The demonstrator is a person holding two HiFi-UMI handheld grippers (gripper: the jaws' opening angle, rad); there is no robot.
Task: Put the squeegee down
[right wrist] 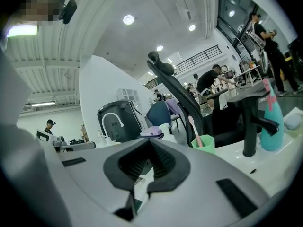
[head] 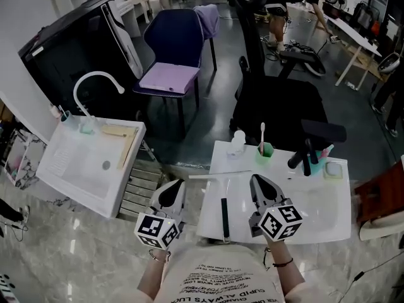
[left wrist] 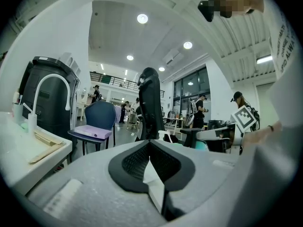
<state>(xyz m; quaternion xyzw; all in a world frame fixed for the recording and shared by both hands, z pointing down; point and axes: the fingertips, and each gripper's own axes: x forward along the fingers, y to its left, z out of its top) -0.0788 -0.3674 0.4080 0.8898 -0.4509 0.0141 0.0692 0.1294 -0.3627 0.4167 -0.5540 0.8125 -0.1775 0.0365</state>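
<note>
Lying flat on the white table (head: 315,223), between the two tools: the squeegee (head: 224,214), black handle toward the person, pale blade across the far end, touched by neither tool. Left tool (head: 171,193) just off the table's left edge, jaws closed together, nothing in them. Right tool (head: 261,185) over the table, just right of the handle, likewise closed tight and empty. Beyond, a green cup (head: 264,151) holding a toothbrush (head: 262,133).

The squeegee (head: 224,218) is black, the sink (head: 315,221) white, the cup (head: 264,151) green, the chair (head: 177,40) navy with a lilac cushion (head: 167,77).
</note>
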